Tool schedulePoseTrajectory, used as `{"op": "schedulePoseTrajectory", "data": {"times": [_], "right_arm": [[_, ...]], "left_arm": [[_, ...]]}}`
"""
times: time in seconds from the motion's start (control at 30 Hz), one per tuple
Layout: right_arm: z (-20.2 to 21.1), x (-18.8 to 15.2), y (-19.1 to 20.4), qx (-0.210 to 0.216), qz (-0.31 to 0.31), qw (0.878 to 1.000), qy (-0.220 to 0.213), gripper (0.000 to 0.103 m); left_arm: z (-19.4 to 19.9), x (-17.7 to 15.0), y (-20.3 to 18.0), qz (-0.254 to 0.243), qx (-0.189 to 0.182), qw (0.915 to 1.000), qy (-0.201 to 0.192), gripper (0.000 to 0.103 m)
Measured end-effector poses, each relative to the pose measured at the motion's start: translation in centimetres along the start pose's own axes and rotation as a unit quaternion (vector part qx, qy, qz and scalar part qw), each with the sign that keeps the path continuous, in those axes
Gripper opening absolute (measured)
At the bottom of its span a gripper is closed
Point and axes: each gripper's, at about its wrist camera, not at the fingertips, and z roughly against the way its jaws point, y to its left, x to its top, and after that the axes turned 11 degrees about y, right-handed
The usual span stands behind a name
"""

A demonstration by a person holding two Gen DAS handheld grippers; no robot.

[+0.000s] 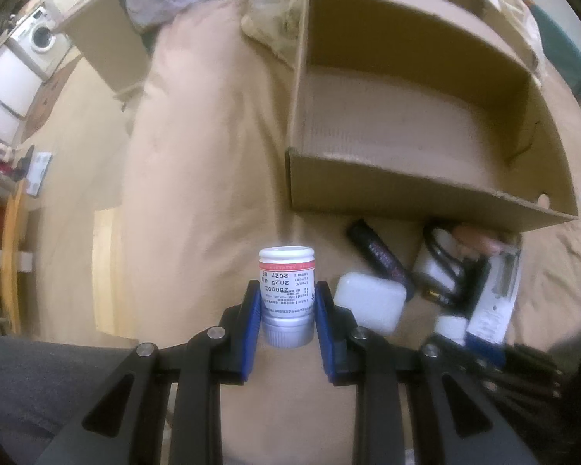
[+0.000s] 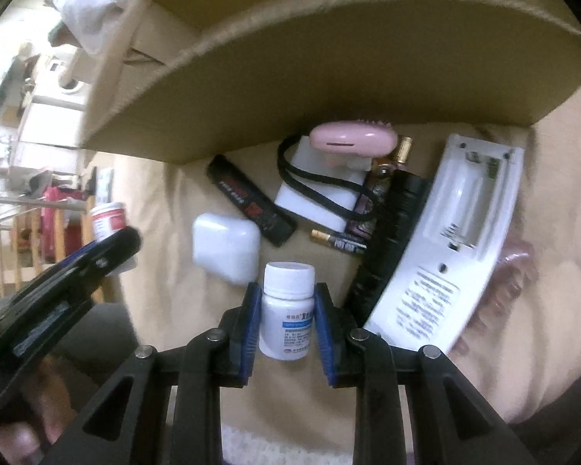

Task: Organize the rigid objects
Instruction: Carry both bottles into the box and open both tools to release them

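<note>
My left gripper (image 1: 286, 290) is shut on a small jar (image 1: 286, 271) with a white cap, a red band and a silver base, held above the beige bedspread to the left of the open cardboard box (image 1: 406, 190). In the right wrist view that jar (image 2: 108, 219) and the left gripper (image 2: 77, 267) show at the left. My right gripper (image 2: 286, 294) has its blue pads against a white pill bottle (image 2: 286, 314) with a blue label, just in front of the box wall (image 2: 329, 89).
Before the box lie a white square case (image 2: 224, 248), a black tube (image 2: 251, 201), a white block with a black strap (image 2: 317, 193), a pink item (image 2: 352, 139), a battery (image 2: 337, 239), a black torch (image 2: 391, 232) and a white remote (image 2: 457, 240) lying back up.
</note>
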Motion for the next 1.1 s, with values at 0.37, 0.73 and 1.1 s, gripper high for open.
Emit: {"op": "schedulePoseTrajectory", "data": {"times": [0.37,0.73,1.1], "right_arm": [[10.3,-1.0,-0.9,0.065,0.056,0.992,-0.089,0.028],[16.0,6.0,-0.3,0.013,0.083,0.984,-0.154,0.028],[10.0,11.4,-3.6,-0.017,0.048,0.992,-0.118,0.028]], "left_arm": [[5.9,1.9,-1.9,-0.027,-0.039,0.9975,-0.052,0.024],[5.0,8.6,-5.4,-0.066,-0.03,0.996,-0.052,0.024],[-0.8,11.7,-7.3,-0.071,-0.033,0.9968,-0.018,0.024]]}}
